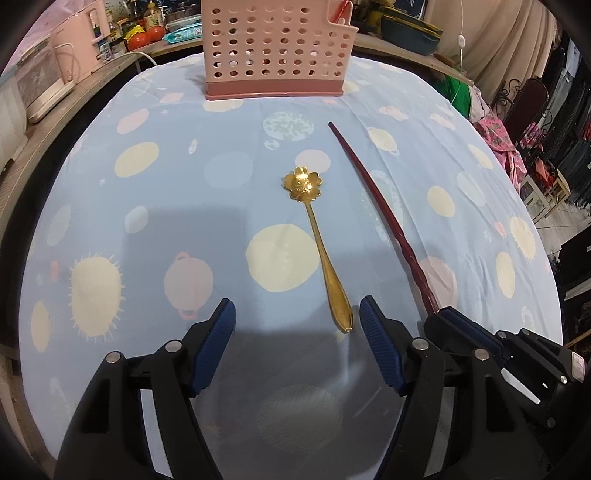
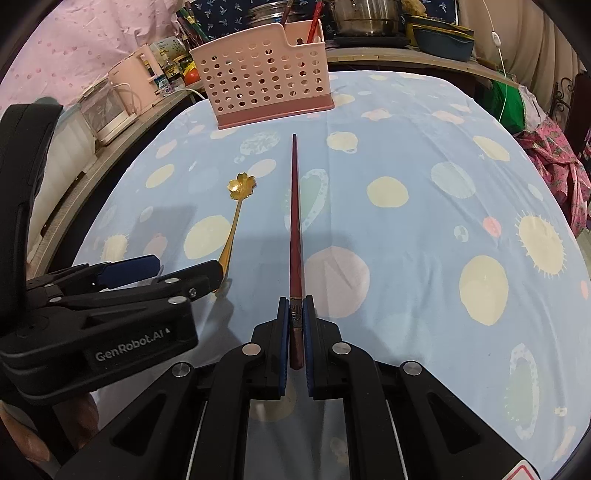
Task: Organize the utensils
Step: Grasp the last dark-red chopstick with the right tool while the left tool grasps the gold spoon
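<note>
**On the planet-print cloth: one chopstick gripped, the spoon lying free**

Across the table stretches a pale blue tablecloth [image 1: 155, 206], soft and lightly creased, printed with cream suns, pink ringed planets and pale moons. Behind it runs a crowded counter: a pink appliance [image 1: 74, 48] on the left, steel pots [image 2: 364, 16] and a dark teal dish [image 2: 441, 42] further along, pink dotted fabric hanging at the back.

At the far edge of the cloth stands the pink plastic utensil caddy [image 2: 260, 79], upright, its walls punched with rows of round holes over a darker pink base; red sticks poke up from its right-hand compartment.

Centre stage, a gold metal spoon [image 1: 314, 240] lies flat on the cloth, shiny, with a flower-shaped bowl pointing towards the caddy and a slim, teardrop handle end. Just beside it, not touching, is a long dark red chopstick [image 2: 295, 221], tapering to a fine tip near the caddy.

The right gripper [image 2: 295, 328] has its ribbed blue pads pressed tight on the chopstick's thick end, by an ornamented band. The left gripper [image 1: 297, 314] stands well open with nothing held, its blue ribbed fingers [image 1: 218, 343] straddling the spoon's handle end without touching it.
</note>
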A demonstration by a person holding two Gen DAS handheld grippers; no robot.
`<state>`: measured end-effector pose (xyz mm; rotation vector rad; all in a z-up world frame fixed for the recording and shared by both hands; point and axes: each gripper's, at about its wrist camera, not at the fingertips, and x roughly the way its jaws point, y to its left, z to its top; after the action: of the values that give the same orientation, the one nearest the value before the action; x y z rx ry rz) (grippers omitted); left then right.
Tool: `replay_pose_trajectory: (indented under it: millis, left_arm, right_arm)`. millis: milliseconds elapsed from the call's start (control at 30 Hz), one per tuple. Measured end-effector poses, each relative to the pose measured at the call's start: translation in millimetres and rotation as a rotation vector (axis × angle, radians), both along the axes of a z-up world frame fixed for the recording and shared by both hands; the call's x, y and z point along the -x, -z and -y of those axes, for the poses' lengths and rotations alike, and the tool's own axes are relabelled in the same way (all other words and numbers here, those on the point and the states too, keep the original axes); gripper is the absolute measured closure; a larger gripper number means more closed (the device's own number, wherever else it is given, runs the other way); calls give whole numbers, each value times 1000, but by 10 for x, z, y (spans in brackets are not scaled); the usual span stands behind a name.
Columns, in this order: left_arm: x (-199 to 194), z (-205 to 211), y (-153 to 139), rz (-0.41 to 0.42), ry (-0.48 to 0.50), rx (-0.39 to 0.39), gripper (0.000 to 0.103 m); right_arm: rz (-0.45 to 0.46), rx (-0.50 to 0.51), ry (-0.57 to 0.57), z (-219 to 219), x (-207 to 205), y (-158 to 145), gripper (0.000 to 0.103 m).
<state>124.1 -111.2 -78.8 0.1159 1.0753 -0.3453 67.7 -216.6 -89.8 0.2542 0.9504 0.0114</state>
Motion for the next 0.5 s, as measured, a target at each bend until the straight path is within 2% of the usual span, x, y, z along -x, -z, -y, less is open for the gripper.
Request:
replay_pose_trajectory:
  millis: [167,367,433,500]
  left_arm:
    - [9,30,40,2,16,-9,47]
    - [30,16,28,8,33,6,73]
    - [26,-5,23,4,37,19,86]
    - [20,-25,23,-1,39,31,92]
  right_arm:
    - [-2,-13,4,32,-15,18,96]
    - [-7,-22,2,22,-21,42,96]
    - [-8,-24,0,19,-16,46,96]
    - [-7,-25,-2,18,-9,40,96]
